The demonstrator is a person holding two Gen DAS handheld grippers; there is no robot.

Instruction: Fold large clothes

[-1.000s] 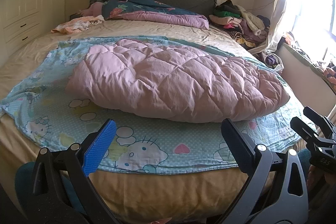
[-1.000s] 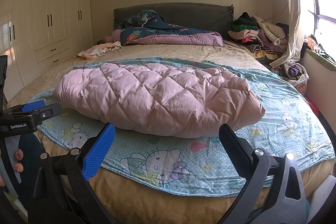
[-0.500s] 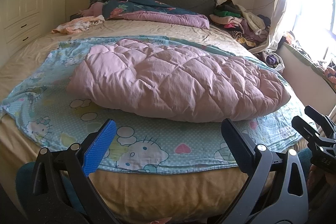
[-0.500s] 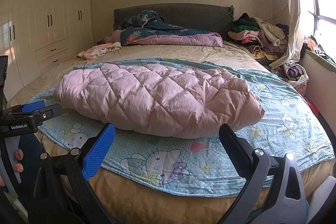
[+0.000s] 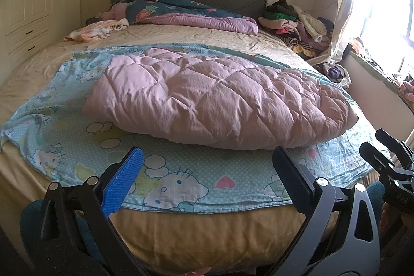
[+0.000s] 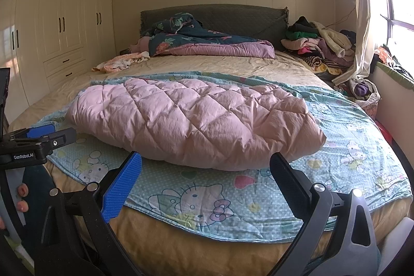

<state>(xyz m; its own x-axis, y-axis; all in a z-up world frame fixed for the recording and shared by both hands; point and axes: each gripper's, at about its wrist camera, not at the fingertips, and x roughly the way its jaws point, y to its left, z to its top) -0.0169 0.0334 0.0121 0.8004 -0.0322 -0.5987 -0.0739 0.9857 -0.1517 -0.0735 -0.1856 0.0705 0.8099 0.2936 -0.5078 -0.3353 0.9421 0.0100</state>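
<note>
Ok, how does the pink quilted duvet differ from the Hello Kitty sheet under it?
The pink quilted duvet is thick, puffy and plain, stitched in diamonds; the Hello Kitty sheet is thin, flat and printed with cartoons on light blue. The duvet is bunched into a compact mound, while the sheet is spread wide, reaching past it on all sides. Both lie on the bed, and neither claw touches them.

Pink diamond-quilted duvet (image 5: 220, 100); light blue cartoon-cat sheet (image 5: 181, 180); beige bed (image 5: 207, 237); dark floral blanket (image 6: 196, 39) upper centre.
</note>
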